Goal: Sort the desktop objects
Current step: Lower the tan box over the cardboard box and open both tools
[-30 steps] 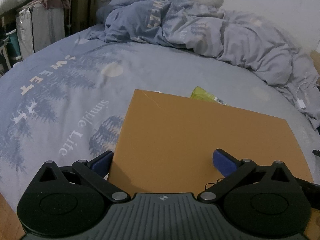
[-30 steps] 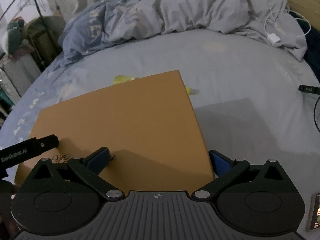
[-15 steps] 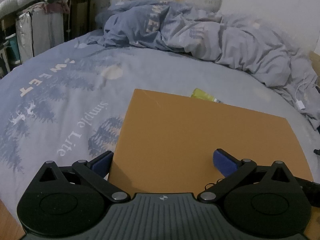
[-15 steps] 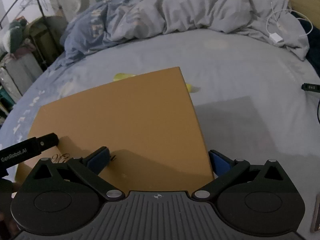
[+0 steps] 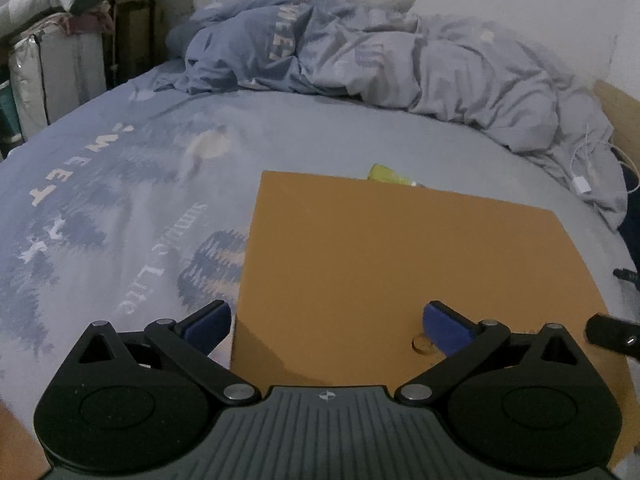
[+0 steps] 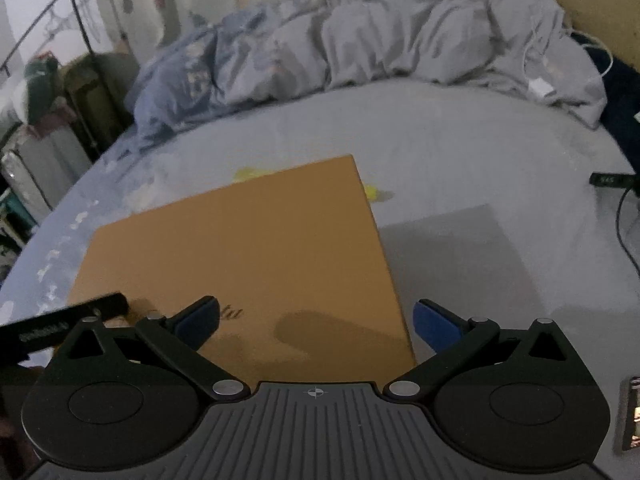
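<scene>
**Two spread grippers over one orange box**

Two grippers sit low in their frames above a flat orange box [image 5: 400,272] lying on a blue-grey bedsheet [image 5: 120,208]. In the left wrist view, open sheet fills the left half; the box's left edge runs just beside the left gripper [image 5: 326,322]'s left finger, and a yellow-green packet [image 5: 386,174] peeks past the far edge. The jaws stand wide apart, pinching nothing — whether they touch the lid cannot be told. In the right wrist view, the right gripper [image 6: 316,320] straddles the box's right edge, equally wide; bare sheet lies to the right — a crumpled duvet [image 6: 400,36] bounds the top.
</scene>
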The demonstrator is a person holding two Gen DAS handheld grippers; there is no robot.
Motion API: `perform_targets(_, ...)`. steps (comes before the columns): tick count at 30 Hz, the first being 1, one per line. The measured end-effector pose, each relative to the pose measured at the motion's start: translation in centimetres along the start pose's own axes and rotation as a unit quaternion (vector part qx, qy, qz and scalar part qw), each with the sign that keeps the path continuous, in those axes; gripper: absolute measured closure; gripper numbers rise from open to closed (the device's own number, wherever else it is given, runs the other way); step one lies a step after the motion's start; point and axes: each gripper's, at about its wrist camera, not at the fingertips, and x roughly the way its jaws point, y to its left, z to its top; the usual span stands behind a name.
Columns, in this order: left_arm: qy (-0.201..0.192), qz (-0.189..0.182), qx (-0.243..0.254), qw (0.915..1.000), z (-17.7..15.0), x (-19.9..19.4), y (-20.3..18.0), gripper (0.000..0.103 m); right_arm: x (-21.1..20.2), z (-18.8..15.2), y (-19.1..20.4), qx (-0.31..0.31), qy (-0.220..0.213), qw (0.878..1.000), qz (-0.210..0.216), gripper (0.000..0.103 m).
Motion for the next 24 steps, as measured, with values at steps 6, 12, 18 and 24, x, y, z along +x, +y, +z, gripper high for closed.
perform_targets(6, -0.031, -0.01, 0.019, 0.9993, -0.6, -3.0, -0.5, 0.0, -3.1, -0.5, 0.6, -0.021, -0.014, 1.0, -0.007, 0.0)
perform_targets(12, -0.058, -0.027, 0.026, 0.9976, -0.7, -6.2, -0.6, 0.0, -5.8, -1.4, 1.1, -0.04, -0.024, 0.999, -0.02, 0.0)
perform_targets(18, -0.068, -0.041, 0.036, 0.9962, -1.3, -8.6, -0.4, 0.0, -8.6, -2.6, 2.0, -0.062, -0.037, 0.997, -0.032, 0.0)
perform_targets(24, -0.077, -0.044, 0.049, 0.9948, -2.6, -10.3, 0.5, 0.0, -11.1, -4.1, 2.3, -0.069, -0.051, 0.996, -0.029, 0.0)
